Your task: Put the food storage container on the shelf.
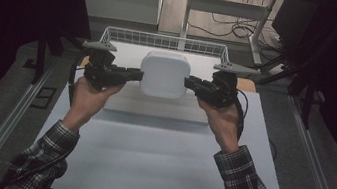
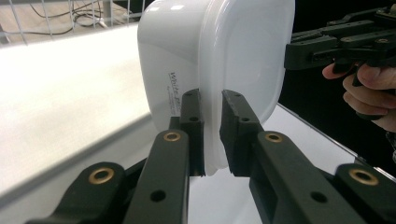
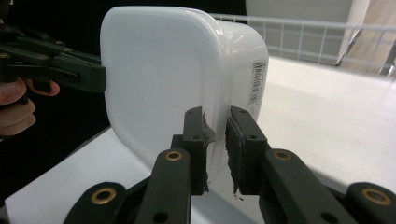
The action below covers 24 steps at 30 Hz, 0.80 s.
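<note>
the right gripper [image 3: 215,140] rises from the bottom edge, its two black jaws nearly together and pinching the rim of a white plastic container [image 3: 168,84] that stands on edge, its broad lidded face turned left. a barcode label [image 3: 257,81] runs down the container's side wall. at far left the left gripper [image 3: 100,77] presses its black tip on the opposite rim, a hand [image 3: 16,105] behind it. a white table [image 3: 327,126] spreads to the right, with a white wire basket [image 3: 303,35] beyond it.
</note>
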Motion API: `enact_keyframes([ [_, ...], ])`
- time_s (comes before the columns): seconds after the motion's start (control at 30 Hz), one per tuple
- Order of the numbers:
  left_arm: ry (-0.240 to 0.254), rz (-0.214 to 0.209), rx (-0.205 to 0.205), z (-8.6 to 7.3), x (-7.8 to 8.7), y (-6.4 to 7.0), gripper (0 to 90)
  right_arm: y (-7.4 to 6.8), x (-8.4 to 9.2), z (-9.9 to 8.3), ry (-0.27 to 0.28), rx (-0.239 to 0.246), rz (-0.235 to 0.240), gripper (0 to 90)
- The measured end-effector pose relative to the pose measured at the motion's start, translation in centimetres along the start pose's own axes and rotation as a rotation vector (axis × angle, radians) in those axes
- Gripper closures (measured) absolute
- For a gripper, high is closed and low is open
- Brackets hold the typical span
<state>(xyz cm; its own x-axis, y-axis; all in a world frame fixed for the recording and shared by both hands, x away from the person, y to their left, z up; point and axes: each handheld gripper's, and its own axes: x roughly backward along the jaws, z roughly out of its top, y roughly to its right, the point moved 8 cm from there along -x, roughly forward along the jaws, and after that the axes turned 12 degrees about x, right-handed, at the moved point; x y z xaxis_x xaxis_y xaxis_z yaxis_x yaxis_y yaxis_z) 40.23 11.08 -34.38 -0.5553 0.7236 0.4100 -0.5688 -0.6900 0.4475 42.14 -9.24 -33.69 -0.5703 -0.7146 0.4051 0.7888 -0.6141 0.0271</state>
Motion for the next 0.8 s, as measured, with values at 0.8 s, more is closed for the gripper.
enact_keyframes([
  [0.8, -0.016, 0.057, 0.033, 3.3, -2.8, -2.5, 65.4, 3.7, -3.5, 2.3, -0.062, -0.095, -0.013, 70.2],
])
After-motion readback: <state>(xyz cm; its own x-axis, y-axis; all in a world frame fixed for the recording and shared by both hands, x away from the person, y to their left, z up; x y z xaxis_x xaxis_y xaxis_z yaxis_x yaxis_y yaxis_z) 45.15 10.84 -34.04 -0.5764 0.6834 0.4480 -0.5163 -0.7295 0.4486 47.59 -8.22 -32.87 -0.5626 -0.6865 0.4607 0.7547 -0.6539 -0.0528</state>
